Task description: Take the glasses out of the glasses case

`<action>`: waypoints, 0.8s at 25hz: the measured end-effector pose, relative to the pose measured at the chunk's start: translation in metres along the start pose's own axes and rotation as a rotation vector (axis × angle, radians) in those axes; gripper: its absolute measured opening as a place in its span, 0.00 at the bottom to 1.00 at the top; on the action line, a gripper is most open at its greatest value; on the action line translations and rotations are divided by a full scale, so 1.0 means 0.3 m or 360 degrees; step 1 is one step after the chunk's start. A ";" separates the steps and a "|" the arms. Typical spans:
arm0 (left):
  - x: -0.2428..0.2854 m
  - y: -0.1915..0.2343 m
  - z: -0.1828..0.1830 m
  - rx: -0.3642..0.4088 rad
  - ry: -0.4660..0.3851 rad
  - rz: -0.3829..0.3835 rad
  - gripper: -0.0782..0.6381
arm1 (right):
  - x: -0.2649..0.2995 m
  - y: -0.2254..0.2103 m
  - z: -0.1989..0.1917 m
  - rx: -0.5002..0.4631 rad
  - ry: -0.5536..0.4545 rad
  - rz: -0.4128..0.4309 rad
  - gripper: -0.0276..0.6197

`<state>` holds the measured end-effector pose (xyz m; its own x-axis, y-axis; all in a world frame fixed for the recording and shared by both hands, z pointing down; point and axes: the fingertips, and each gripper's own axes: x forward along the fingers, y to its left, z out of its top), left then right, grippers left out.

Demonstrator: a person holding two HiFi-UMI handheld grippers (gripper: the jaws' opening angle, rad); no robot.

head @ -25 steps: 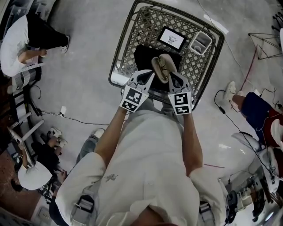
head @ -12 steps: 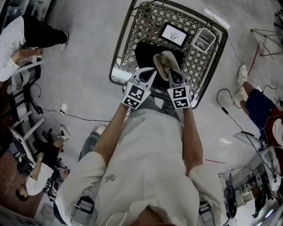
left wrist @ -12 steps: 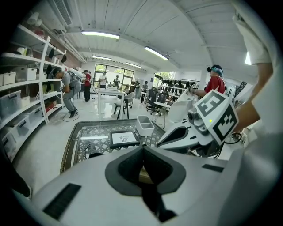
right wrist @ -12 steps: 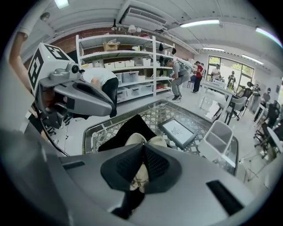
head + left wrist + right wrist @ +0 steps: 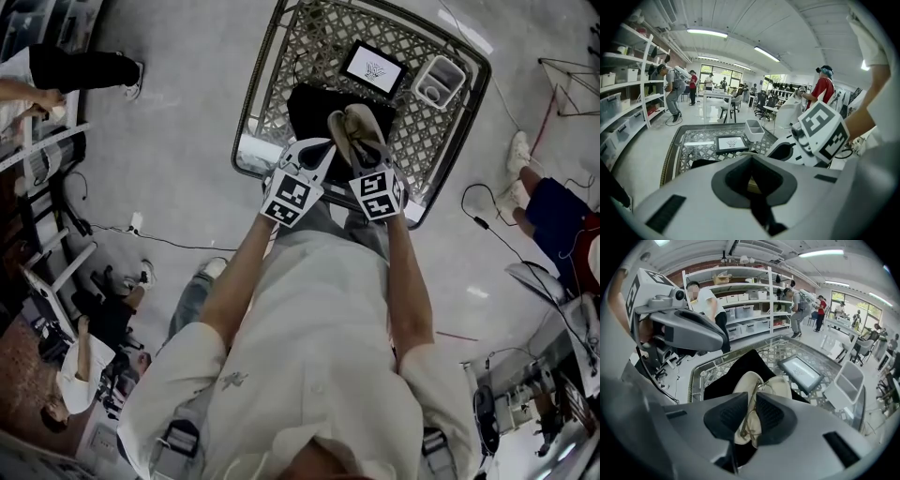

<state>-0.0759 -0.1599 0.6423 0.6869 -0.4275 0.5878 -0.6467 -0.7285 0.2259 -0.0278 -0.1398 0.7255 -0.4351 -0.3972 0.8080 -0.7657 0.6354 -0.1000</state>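
In the head view the glasses cannot be made out inside the open beige glasses case [image 5: 354, 131], and both hands are hidden beneath the marker cubes; in the left gripper view the case is almost wholly covered by that gripper's own body, so that only a tan sliver is seen between its jaws, and how much of the case's edge is caught there cannot be told; the glasses [image 5: 750, 410], a thin gold wire frame, are seen only in the right gripper view, lying in the open case; the case is set on a black cloth [image 5: 307, 108] on the near part of a lattice-topped table [image 5: 328, 37]; farther back a dark-framed panel [image 5: 374, 68] with a white face and a grey two-compartment bin [image 5: 439, 81] are placed side by side, apart from the case; shelves [image 5: 740, 301] and other people are seen around the table, cut off at the edges; both forearms [image 5: 234, 281] are stretched forward side by side, with the grippers tilted down and converging on the case; the left gripper [image 5: 323, 148] is closed on the case's near left edge; the right gripper [image 5: 364, 155] is pointed more steeply down, its jaws have just been opening and are held apart, and the wire frame runs through the gap, not pressed by the pads.
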 end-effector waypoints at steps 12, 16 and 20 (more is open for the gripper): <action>-0.003 0.042 -0.041 -0.0025 0.0022 0.0006 0.13 | 0.098 0.020 -0.022 -0.0049 0.0119 0.0058 0.19; -0.006 0.041 -0.049 -0.0032 0.0031 0.0002 0.13 | 0.124 0.026 -0.043 -0.0057 0.0171 0.0060 0.21; -0.011 0.039 -0.055 -0.0036 0.0037 -0.0003 0.13 | 0.149 0.023 -0.072 -0.0061 0.0238 0.0046 0.22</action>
<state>-0.0914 -0.1581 0.6558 0.6802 -0.4136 0.6052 -0.6530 -0.7170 0.2440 -0.0424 -0.1388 0.7734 -0.3791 -0.2772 0.8829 -0.7340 0.6711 -0.1045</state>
